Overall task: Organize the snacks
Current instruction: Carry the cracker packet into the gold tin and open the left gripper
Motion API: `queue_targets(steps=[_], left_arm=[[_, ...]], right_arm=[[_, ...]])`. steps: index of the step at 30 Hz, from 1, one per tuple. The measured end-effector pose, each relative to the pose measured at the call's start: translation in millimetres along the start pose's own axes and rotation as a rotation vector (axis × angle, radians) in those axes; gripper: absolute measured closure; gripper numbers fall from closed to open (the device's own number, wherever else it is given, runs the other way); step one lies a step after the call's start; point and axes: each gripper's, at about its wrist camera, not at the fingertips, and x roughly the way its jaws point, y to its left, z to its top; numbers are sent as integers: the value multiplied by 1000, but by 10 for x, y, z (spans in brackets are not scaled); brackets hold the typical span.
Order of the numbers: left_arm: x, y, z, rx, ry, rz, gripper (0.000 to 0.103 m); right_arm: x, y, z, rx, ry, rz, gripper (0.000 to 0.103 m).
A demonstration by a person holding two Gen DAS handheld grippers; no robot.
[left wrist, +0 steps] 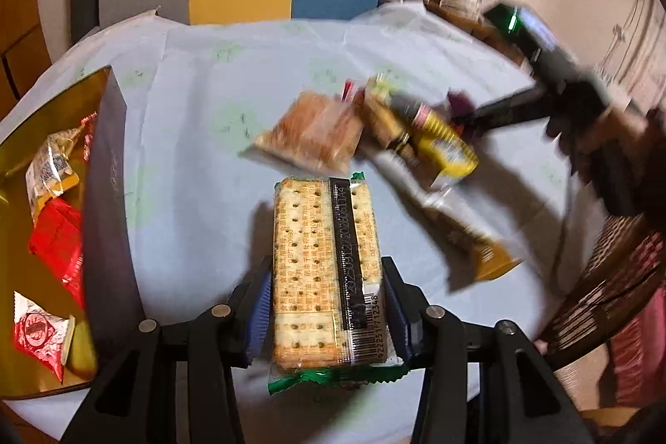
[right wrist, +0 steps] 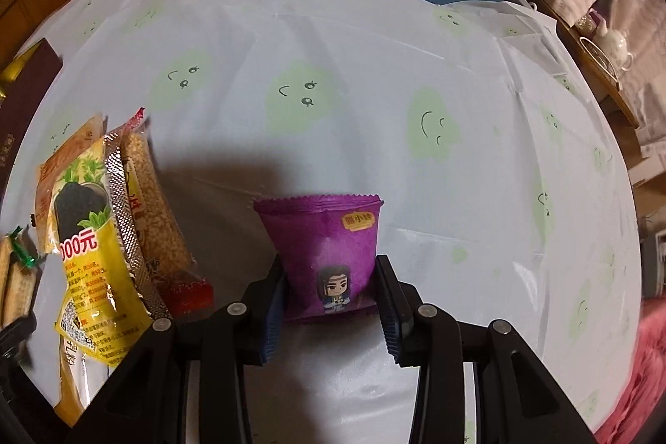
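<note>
the left gripper (left wrist: pixel 329 315) is clamped on a cracker packet (left wrist: pixel 326 269), a clear wrapper with green crimped ends, a black printed strip and a barcode, showing pale dotted crackers inside; its long axis runs straight away from the gripper along the fingers, the far end reaching out over the pale blue bench (left wrist: pixel 200 136). the right gripper (right wrist: pixel 331 298) is closed on a purple snack pouch (right wrist: pixel 329 244) with a serrated top seal, a small yellow label and a cartoon figure; the pouch widens toward its far sealed edge, which lies crosswise to the fingers. just left of it lie a yellow wrapper (right wrist: pixel 87 261) with a dark seaweed picture and a sesame bar packet (right wrist: pixel 156 211), both lengthwise front to back and overlapping. at the bench's left edge an open gold-lined box (left wrist: pixel 108 194) holds red wrapped snacks (left wrist: pixel 56 240).
</note>
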Motion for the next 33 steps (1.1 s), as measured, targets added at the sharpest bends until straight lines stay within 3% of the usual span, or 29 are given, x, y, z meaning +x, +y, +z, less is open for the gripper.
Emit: queue_targets(steps=[6, 9, 13, 17, 22, 33], left_arm=[[-581, 147, 181, -62, -123, -18, 54], [-804, 455, 249, -177, -161, 7, 54], [-976, 1098, 216, -413, -181, 52, 54], [-966, 1727, 7, -640, -168, 101, 54], [-879, 2268, -162, -859, -153, 100, 55], [-407, 2593, -211, -1042, -106, 58, 53]], right_arm=[[32, 6, -26, -17, -8, -3, 63], [38, 29, -59, -45, -17, -28, 63], [8, 112, -65, -59, -21, -42, 63], [9, 172, -72, -71, -23, -51, 63], [6, 217, -85, -84, -25, -59, 63], [-48, 246, -98, -95, -30, -67, 63]])
